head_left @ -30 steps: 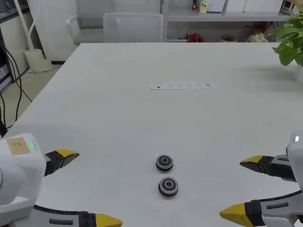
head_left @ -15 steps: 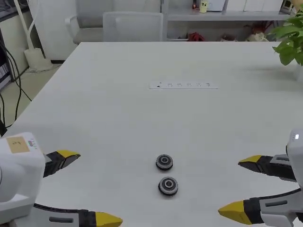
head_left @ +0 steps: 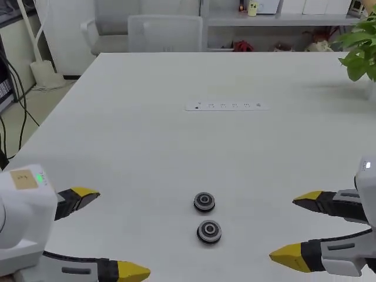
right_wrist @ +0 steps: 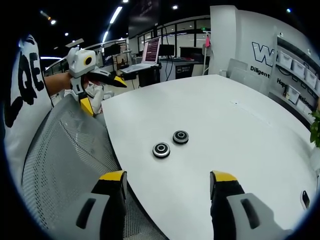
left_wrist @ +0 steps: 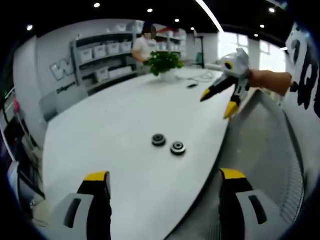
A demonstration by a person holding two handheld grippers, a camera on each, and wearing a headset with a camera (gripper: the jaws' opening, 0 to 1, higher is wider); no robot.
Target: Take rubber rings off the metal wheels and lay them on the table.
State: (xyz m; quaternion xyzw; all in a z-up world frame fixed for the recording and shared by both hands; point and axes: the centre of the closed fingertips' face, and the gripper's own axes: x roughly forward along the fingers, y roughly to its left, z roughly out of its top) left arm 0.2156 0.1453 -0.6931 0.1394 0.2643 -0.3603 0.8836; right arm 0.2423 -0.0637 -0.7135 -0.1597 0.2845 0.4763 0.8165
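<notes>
While both sets of jaws stand wide with nothing in them, left gripper (head_left: 111, 232) and right gripper (head_left: 292, 228) hang well apart at the near edge of the table (head_left: 176, 135), tips pointing inward at each other. Two metal wheels lie flat about midway between the grippers, clear of both: far wheel (head_left: 204, 202) and near wheel (head_left: 209, 231), just beside each other, small gap. Near wheel is roughly level with the grippers' open gaps; far wheel is just beyond it, further onto the table. Rubber rings (head_left: 199, 232) show as dark outer bands, on both wheels. Left gripper view: wheels ahead, lined up between its jaws, right gripper past them. Right gripper view: same, wheels ahead and centred, left gripper beyond.
</notes>
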